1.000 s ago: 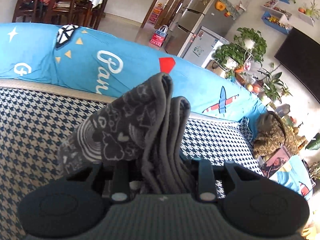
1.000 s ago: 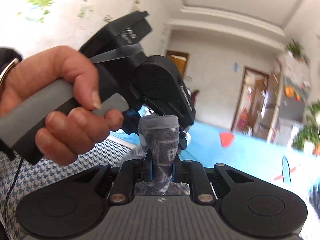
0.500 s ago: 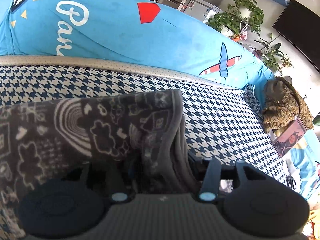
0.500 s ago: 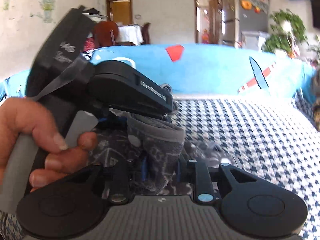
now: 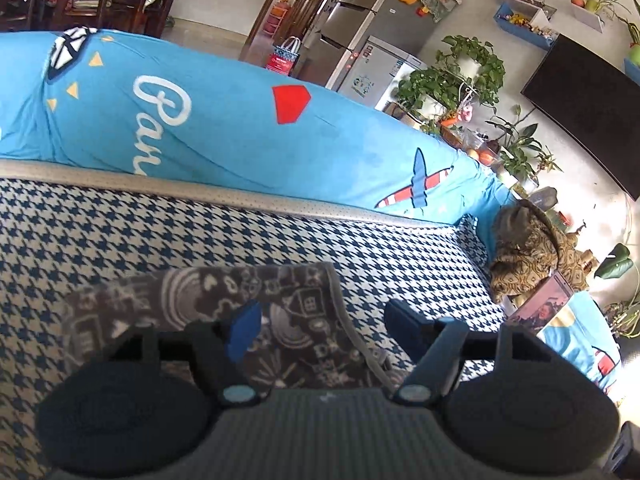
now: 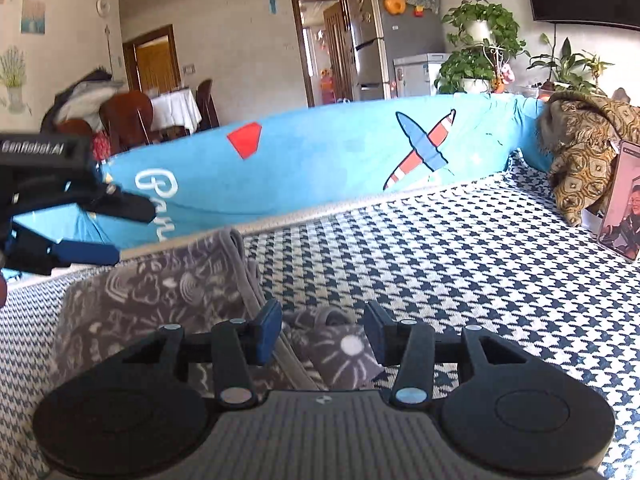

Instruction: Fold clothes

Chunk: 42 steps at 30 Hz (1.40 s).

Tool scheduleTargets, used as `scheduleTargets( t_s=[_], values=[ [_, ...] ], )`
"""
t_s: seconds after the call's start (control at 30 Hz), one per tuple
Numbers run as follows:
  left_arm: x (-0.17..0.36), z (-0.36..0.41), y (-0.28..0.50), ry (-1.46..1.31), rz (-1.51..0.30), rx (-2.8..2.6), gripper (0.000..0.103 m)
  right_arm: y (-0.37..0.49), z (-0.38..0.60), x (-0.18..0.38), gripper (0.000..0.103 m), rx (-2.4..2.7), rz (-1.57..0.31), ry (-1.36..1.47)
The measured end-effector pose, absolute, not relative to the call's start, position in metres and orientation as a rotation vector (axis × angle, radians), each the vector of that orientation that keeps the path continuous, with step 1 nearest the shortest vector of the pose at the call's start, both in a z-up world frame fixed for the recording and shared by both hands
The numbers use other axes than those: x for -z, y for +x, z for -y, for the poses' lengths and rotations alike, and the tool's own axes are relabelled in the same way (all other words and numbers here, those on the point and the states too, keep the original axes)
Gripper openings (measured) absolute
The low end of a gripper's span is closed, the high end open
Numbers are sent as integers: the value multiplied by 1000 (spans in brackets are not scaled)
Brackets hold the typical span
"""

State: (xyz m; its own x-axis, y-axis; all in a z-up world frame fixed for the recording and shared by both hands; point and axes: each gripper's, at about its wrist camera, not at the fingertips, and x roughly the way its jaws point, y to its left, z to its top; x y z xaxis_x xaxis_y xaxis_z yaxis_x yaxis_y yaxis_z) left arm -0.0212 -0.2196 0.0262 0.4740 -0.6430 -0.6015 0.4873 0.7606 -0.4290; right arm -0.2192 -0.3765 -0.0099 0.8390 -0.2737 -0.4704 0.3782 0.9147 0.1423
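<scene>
A dark grey garment with white doodle prints (image 5: 208, 300) lies folded flat on the houndstooth sofa seat (image 5: 400, 256). My left gripper (image 5: 320, 324) is open just above the garment's right edge, with nothing between its fingers. In the right wrist view the garment (image 6: 160, 292) sits at the lower left, a small flap of it poking out on the right. My right gripper (image 6: 322, 332) is open over that flap, holding nothing. The left gripper (image 6: 134, 234) also appears there, open, hovering above the garment's far left side.
A blue printed cover drapes the sofa back (image 5: 240, 120). A brown patterned cloth heap (image 6: 584, 152) and a propped phone (image 6: 620, 204) sit at the seat's right end. Plants (image 5: 460, 72), a fridge (image 5: 360, 20) and a dark TV (image 5: 588, 108) stand beyond.
Both grippers have let go of the grey garment and opened. The garment, held up a second ago, now lies flat on the seat, and the grippers have pulled back slightly.
</scene>
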Motion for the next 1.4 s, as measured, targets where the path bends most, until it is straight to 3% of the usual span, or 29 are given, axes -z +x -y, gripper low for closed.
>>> scheduleTargets(
  t_s=[0.23,0.47,0.8,1.07,1.13,1.4],
  values=[
    [-37,156,-26,-186,-802,546,78,-201,369,-9,47,149,-404,195],
    [-13,121,-21,-150,-847,438,80,-164,352,0,50,59,-438,91],
    [26,121,-16,-105,-898,449,81,-127,365,7,50,-5,-458,157],
    [43,124,-7,-130,-872,446,92,-91,376,21,50,-18,-517,210],
    [48,125,-2,-129,-874,431,99,-82,377,27,50,-2,-546,221],
    [58,126,14,-184,-903,418,102,-53,397,56,50,118,-624,365]
  ],
)
